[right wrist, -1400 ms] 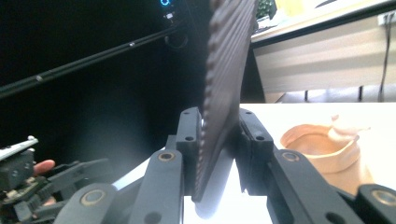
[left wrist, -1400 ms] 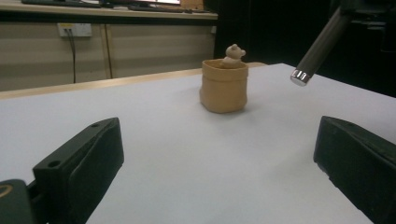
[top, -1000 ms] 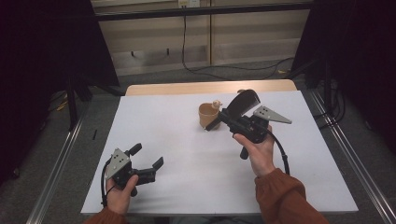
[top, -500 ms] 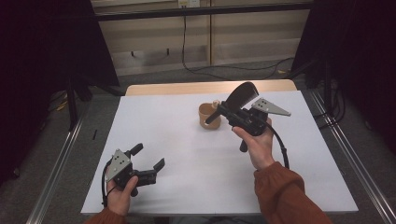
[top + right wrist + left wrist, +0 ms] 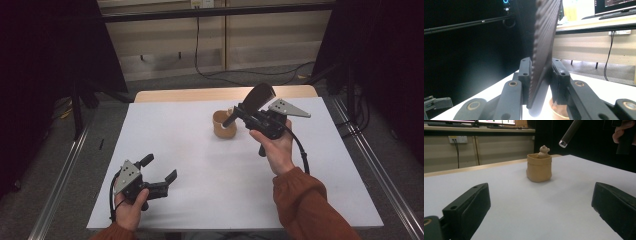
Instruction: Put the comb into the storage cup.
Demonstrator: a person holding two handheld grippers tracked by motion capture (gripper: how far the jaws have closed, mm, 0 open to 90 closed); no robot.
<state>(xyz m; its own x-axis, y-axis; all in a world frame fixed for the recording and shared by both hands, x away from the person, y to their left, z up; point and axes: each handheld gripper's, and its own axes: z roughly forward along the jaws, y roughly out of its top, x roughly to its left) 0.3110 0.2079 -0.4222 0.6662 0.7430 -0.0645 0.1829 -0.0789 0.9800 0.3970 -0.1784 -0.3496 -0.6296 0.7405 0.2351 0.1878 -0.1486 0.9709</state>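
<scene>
A tan pot (image 5: 223, 128) stands on the far middle of the white table (image 5: 200, 200), with a small bear figure (image 5: 543, 151) poking out of it (image 5: 539, 168). My right gripper (image 5: 246, 112) is shut on a dark paddle-shaped tool (image 5: 260, 96) with a ribbed face (image 5: 544, 37). It is held above the table just right of the pot. The tool's round handle (image 5: 570, 131) points down-left over the pot's rim. My left gripper (image 5: 160, 171) rests near the front left edge, jaws wide apart with nothing between them (image 5: 541, 205).
A wooden strip (image 5: 190, 94) runs along the table's far edge. Metal rails (image 5: 60, 175) flank both sides on the floor. A cable (image 5: 300, 150) trails from the right gripper along the person's orange sleeve (image 5: 310, 205). Dark curtains stand behind.
My right hand has shifted slightly with the tool, and the handle's tip has swung a little left over the pot. The left gripper has stayed put.
</scene>
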